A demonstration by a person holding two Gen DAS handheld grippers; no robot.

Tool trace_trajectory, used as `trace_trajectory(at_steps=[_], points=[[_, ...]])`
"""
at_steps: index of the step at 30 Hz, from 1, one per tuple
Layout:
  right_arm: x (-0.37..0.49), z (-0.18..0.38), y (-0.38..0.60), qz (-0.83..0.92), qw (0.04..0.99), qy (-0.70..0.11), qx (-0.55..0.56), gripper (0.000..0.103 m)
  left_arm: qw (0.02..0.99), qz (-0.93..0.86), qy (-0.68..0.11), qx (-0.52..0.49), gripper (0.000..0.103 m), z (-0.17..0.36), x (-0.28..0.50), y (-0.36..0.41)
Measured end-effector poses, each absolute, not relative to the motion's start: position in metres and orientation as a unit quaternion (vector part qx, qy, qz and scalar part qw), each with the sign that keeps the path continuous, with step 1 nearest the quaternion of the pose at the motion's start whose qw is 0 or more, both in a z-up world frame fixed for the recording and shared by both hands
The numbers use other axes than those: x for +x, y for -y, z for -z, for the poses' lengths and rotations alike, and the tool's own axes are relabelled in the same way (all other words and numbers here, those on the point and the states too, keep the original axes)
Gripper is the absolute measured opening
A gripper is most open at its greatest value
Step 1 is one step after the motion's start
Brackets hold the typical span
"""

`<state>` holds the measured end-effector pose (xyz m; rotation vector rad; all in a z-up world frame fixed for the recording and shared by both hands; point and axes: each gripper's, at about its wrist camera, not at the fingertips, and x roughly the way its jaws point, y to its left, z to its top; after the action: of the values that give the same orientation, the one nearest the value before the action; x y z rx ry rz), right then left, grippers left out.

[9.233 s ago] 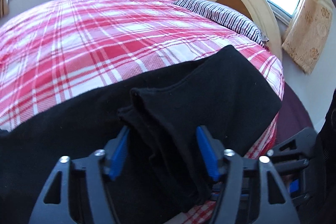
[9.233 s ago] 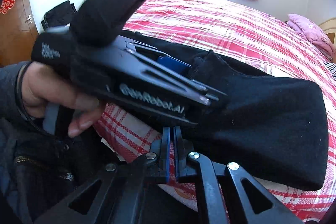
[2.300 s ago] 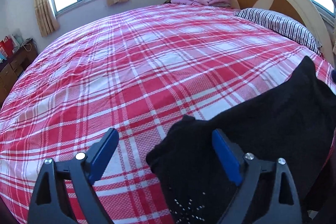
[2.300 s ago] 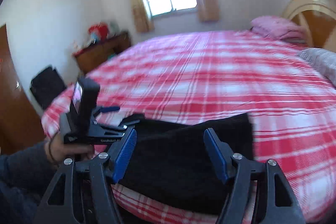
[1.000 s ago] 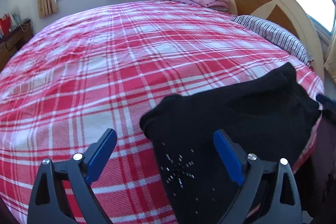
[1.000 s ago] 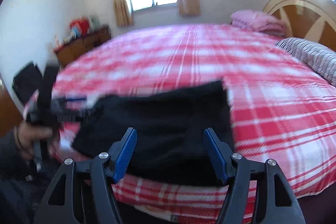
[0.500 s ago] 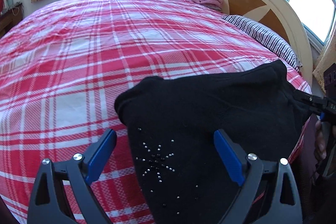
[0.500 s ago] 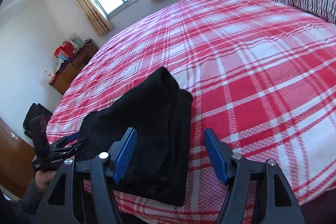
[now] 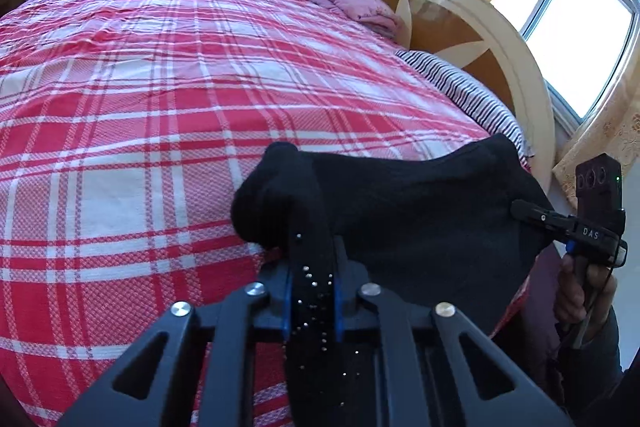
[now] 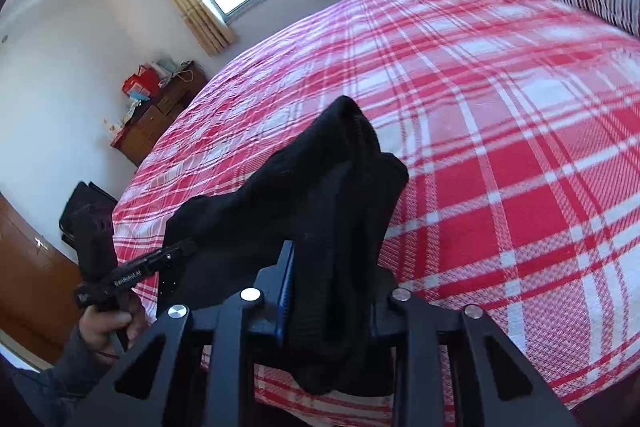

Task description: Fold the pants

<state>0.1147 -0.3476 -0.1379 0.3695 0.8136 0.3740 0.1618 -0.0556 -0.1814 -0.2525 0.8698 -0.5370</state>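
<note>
We have the black pants [image 9: 420,223] pinched at both ends and lifted into a sagging span above the near edge of the bed [image 9: 152,99], which is covered in a red-and-white plaid sheet. Our left gripper [image 9: 311,301] has its blue-padded fingers [image 9: 285,303] clenched on a bunched fold of the fabric, the part dotted with small shiny studs, and the cloth bulges up past the fingertips. Our right gripper [image 10: 325,301] is likewise clamped on a thick folded edge of the pants [image 10: 320,187], which rises to a peak in front of its camera and hangs down below the fingers. Each wrist view catches the other gripper at the far end of the garment, biting into the cloth. At the head of the bed lie a striped pillow [image 9: 464,93] and a folded pink blanket [image 9: 352,3] against the curved wooden headboard [image 9: 472,35]. A wooden dresser [image 10: 156,119] stands by the far wall under the window.
</note>
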Motion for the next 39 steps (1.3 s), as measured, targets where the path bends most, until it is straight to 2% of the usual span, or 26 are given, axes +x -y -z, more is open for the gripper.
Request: trace_trajectory(at_steps=[6,13,21,27,29,30,31,32,33,36,39], points=[[0.133,0.101,0.320,-0.217,0.891,-0.374,0.141,0.028,0.875,0.255,-0.383,-0.153,0.013,0.155,0.161,0.026],[0.209,0.090,0.243,-0.300,0.869,-0.384,0.090,0.028,0.909,0.183,-0.347,-0.142,0.012,0.126,0.168,-0.044],[0.289,0.112,0.112,-0.391,0.831,-0.393,0.050,0.028,0.932,0.060,-0.329,-0.140,0.012,0.120,0.175,-0.155],[0.326,0.164,0.058,-0.398,0.806,-0.435,0.052,0.028,0.918,0.017,-0.367,-0.149,0.014,0.163,0.196,-0.197],[0.334,0.181,0.064,-0.391,0.800,-0.450,0.069,0.030,0.909,0.007,-0.386,-0.156,0.024,0.182,0.201,-0.203],[0.337,0.189,0.071,-0.392,0.794,-0.457,0.089,0.032,0.908,0.004,-0.387,-0.163,0.033,0.188,0.202,-0.205],[0.340,0.195,0.075,-0.393,0.788,-0.463,0.105,0.036,0.907,0.001,-0.387,-0.168,0.044,0.190,0.201,-0.209],[0.341,0.199,0.081,-0.389,0.785,-0.469,0.115,0.047,0.905,-0.004,-0.387,-0.177,0.049,0.193,0.201,-0.210],[0.341,0.203,0.086,-0.383,0.786,-0.472,0.117,0.052,0.905,-0.005,-0.383,-0.185,0.052,0.195,0.198,-0.212],[0.335,0.211,0.095,-0.373,0.789,-0.477,0.108,0.052,0.910,-0.006,-0.376,-0.173,0.059,0.194,0.198,-0.204],[0.327,0.209,0.106,-0.369,0.793,-0.469,0.122,0.054,0.912,-0.013,-0.380,-0.155,0.061,0.190,0.194,-0.199]])
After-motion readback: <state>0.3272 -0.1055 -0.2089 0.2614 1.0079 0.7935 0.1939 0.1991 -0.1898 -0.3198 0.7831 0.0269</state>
